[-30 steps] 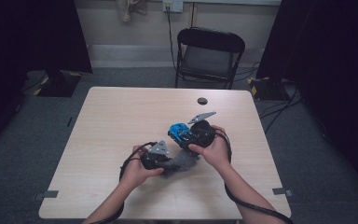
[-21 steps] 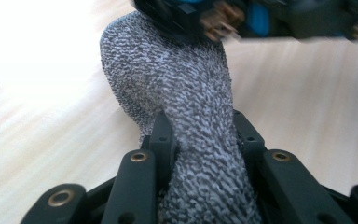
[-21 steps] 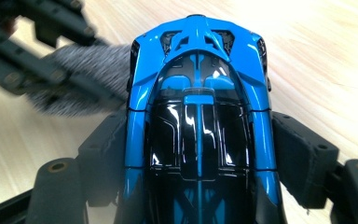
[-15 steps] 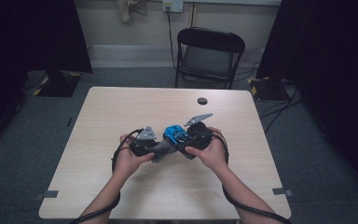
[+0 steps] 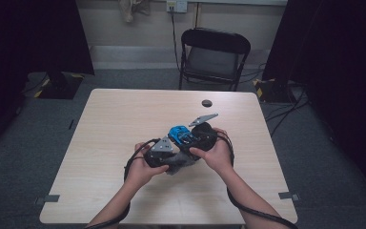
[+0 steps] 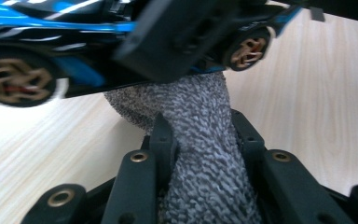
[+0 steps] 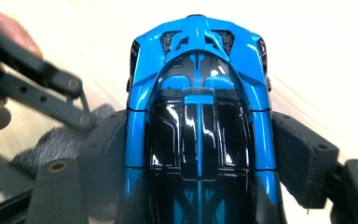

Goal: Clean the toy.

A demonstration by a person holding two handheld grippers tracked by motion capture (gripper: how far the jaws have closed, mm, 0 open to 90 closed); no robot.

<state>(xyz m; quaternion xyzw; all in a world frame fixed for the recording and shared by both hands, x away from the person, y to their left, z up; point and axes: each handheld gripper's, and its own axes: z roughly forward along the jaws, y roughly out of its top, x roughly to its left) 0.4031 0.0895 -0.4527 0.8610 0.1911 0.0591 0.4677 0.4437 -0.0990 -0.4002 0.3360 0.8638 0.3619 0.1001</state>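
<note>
Gleaming blue-and-black toy car point(image 7: 198, 116), bronze wheels point(image 6: 11, 84); grey fuzzy cloth point(image 6: 200, 154)

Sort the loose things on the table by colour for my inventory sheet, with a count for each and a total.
Blue and black: 1, the toy car, clamped in the right gripper
Grey: 1, the knitted cloth, pinched in the left gripper
Black: 1, the small round object near the table's far edge
Total: 3

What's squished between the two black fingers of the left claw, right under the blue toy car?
A fuzzy grey cloth. In the left gripper view the left claw pinches it, and its top reaches up to the underside of the blue toy car.
</note>
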